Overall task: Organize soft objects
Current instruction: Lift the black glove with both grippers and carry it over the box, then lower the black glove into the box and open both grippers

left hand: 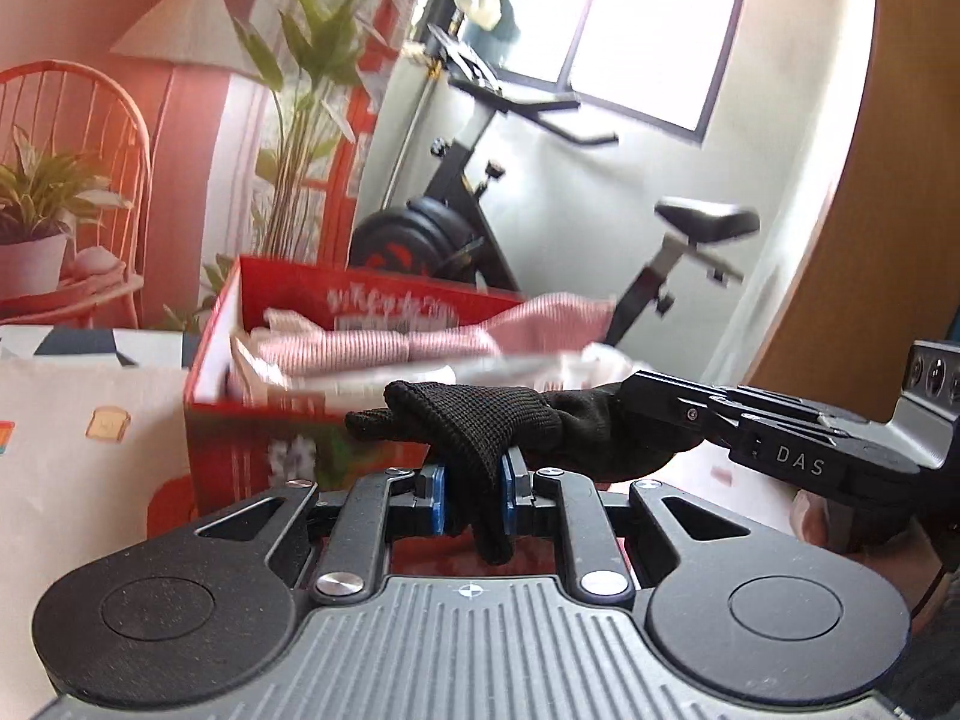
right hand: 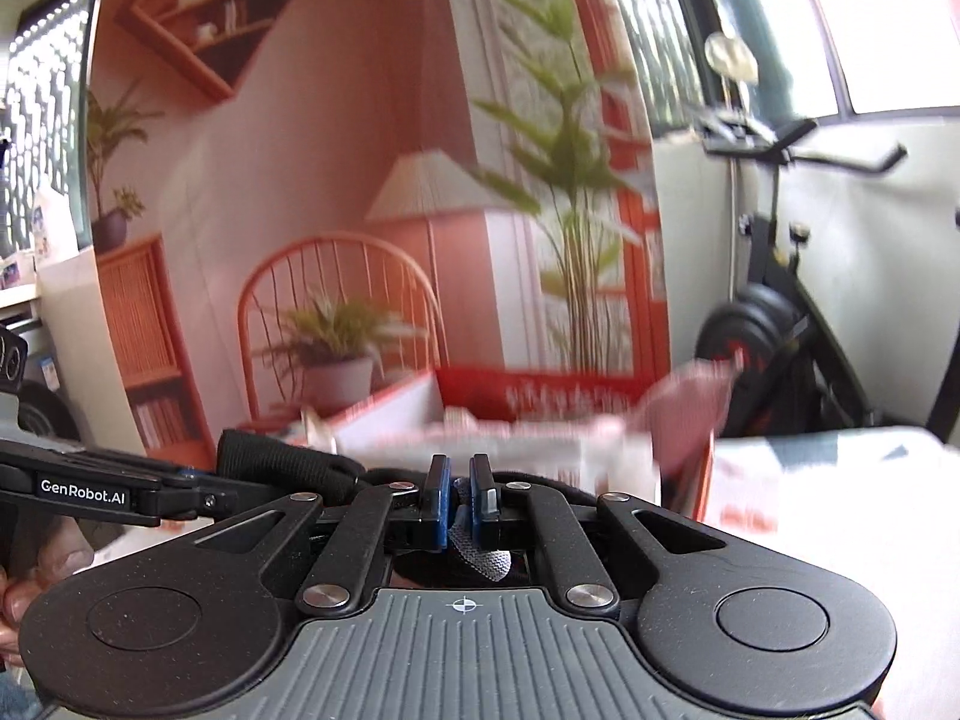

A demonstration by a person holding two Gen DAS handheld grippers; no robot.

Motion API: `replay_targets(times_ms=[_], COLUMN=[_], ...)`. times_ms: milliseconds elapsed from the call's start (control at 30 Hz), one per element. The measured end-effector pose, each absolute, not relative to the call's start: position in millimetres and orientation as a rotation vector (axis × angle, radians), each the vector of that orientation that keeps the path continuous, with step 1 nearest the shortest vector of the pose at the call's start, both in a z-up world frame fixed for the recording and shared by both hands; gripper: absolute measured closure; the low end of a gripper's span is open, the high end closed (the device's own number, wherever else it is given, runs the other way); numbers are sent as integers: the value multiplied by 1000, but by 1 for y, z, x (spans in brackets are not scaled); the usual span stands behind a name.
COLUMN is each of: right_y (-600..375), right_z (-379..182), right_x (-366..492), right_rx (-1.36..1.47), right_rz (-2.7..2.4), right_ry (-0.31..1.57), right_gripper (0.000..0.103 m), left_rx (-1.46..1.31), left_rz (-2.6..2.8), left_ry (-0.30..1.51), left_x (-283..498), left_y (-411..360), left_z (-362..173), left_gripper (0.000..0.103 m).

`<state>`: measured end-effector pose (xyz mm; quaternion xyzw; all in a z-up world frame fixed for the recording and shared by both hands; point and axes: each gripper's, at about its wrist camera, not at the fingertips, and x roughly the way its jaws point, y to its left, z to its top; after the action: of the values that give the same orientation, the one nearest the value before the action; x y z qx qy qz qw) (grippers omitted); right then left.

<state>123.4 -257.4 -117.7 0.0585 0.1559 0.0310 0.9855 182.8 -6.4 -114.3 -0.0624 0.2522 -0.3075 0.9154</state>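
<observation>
A black knit sock (left hand: 480, 420) hangs stretched between my two grippers, in front of an open red box (left hand: 240, 420). My left gripper (left hand: 474, 495) is shut on one end of the sock. My right gripper (right hand: 459, 495) is shut on the other end, with the grey toe (right hand: 486, 561) showing below its blue pads; the sock's black cuff (right hand: 282, 468) lies by the left gripper at the left. The right gripper also shows in the left wrist view (left hand: 636, 402). The red box (right hand: 540, 396) holds pink striped cloths (left hand: 384, 348), one draped over its far right rim (right hand: 690, 414).
The box stands on a pale patterned tablecloth (left hand: 72, 420). Behind it hangs a printed backdrop with a chair, plants and a lamp (right hand: 372, 228). A black exercise bike (left hand: 480, 228) stands at the right by a window. A wooden panel (left hand: 888, 240) is at the far right.
</observation>
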Motion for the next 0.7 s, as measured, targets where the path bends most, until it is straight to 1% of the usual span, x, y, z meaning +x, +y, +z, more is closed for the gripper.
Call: replay_targets(times_ms=[200,367,500,700], right_y=[-253,-255,-262,-268], right_z=[-79,-60,-64,-89], right_x=[146,175,206,249], right_rx=[22,-23,-37,-33], right_rz=[67,58,38,13], right_ry=[235,230,266,376], right_gripper=[97,97,97,97], left_rx=[-145,-161,-168,-129], left_rz=[-619,-601,-576,-535], left_ry=[443,431,473,570], left_x=[199,224,250,288], left_y=[-10,-16,-22,-31], left_z=[-83,-71,-74,-90], left_gripper=[85,85,85,85])
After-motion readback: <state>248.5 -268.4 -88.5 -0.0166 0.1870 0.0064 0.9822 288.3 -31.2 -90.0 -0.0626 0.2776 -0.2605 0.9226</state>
